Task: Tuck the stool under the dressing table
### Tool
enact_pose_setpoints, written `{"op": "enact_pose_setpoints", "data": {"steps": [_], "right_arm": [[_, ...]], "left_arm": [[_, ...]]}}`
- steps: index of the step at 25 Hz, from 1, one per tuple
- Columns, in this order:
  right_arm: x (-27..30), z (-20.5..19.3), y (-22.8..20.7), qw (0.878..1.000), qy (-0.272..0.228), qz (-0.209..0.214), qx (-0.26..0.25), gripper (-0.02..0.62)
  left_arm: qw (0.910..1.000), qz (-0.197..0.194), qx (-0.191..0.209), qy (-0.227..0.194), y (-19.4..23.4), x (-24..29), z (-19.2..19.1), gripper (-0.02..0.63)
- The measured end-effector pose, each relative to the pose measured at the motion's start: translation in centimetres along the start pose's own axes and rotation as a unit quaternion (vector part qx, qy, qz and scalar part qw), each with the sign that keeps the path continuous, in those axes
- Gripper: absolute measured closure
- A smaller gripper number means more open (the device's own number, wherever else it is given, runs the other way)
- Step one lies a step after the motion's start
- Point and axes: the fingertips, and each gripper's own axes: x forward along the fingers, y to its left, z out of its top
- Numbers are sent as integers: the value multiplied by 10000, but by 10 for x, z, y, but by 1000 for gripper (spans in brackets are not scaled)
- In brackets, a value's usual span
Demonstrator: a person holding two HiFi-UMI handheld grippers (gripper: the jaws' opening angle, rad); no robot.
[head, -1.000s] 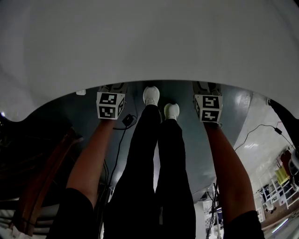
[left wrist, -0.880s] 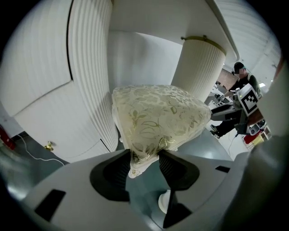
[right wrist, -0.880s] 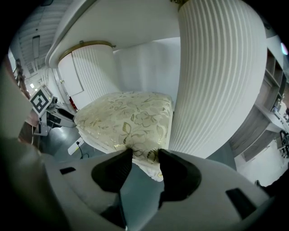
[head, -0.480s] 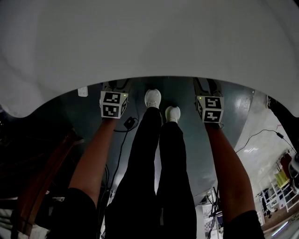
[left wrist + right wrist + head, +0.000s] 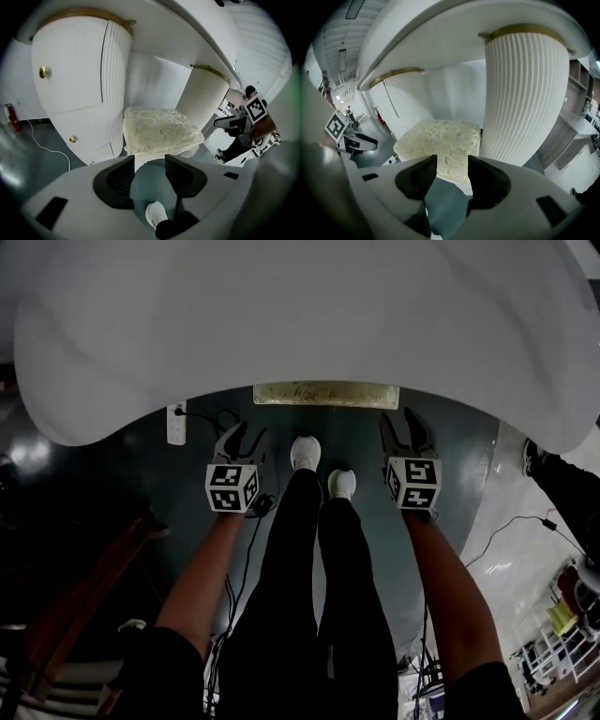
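Dressing table [image 5: 300,324] hides most of the stool [image 5: 323,395]; fingers of left gripper [image 5: 248,433] and right gripper [image 5: 398,424] released.

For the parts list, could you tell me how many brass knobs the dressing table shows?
2, both on one pedestal: upper knob and lower knob; others may be hidden.

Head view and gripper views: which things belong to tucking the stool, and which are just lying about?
Job: cushioned stool; white dressing table; left gripper and right gripper, both open and empty.
Lying about: white power strip and black cable on the floor.
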Motion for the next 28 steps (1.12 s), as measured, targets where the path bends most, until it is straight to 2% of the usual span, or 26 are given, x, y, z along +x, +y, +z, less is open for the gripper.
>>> {"op": "enact_pose_setpoints", "data": {"steps": [2, 7, 12, 16, 20, 24, 28], "right_arm": [[-23, 17, 9, 9999, -96, -6, 118, 391], [-91, 74, 37, 9985, -516, 158, 117, 391], [-186, 116, 78, 9945, -853, 334, 507, 391], [-249, 162, 103, 9910, -1157, 474, 467, 391], [-300, 205, 115, 9875, -1446, 542, 319, 391], [-344, 232, 135, 9839, -1662, 570, 338, 390], [-380, 271, 154, 9761, -2041, 578, 467, 391]], "left_arm": [[9999, -20, -74, -149, -13, -24, 11, 400], [9954, -11, -343, -895, -49, -90, 73, 399], [9936, -394, -132, -1054, -124, -175, 107, 399], [9893, -518, -278, -1332, -168, -241, 140, 399], [9837, -475, -321, -1706, -185, -286, 181, 397], [9769, -683, -201, -2013, -199, -339, 215, 396], [9650, -885, -127, -2466, -202, -391, 257, 396]]}}
